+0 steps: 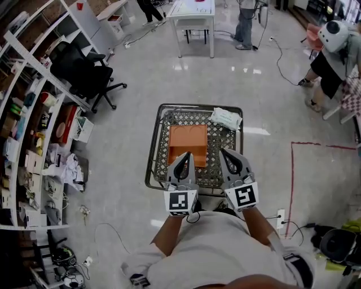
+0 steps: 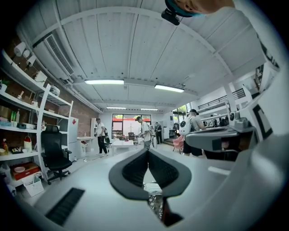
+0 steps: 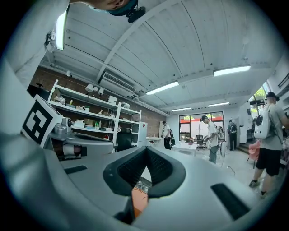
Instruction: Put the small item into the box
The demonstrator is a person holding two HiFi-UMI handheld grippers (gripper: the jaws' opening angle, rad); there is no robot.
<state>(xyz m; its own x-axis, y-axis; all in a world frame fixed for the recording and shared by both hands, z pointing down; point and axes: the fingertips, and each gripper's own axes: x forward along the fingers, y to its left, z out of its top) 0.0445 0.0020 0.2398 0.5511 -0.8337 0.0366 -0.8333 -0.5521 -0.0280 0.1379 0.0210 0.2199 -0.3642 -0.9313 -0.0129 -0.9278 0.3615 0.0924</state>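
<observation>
A wire mesh basket (image 1: 153, 148) stands on the floor in the head view. An orange box (image 1: 188, 144) lies open inside it, and a white soft packet (image 1: 226, 118) rests in its far right corner. My left gripper (image 1: 185, 154) and right gripper (image 1: 224, 150) hover side by side over the basket's near edge, both pointing forward. Both are shut, with nothing between the fingers. The left gripper view shows its jaws (image 2: 147, 151) closed tip to tip, with mesh (image 2: 156, 205) below. Under the closed right gripper (image 3: 146, 149), a strip of the orange box (image 3: 140, 200) shows.
Cluttered shelving (image 1: 28, 124) and a black office chair (image 1: 82, 70) stand at the left. A white table (image 1: 193, 14) with people near it is at the back. A person (image 1: 333, 51) sits at the right. A red tape line (image 1: 292, 180) and cables mark the floor.
</observation>
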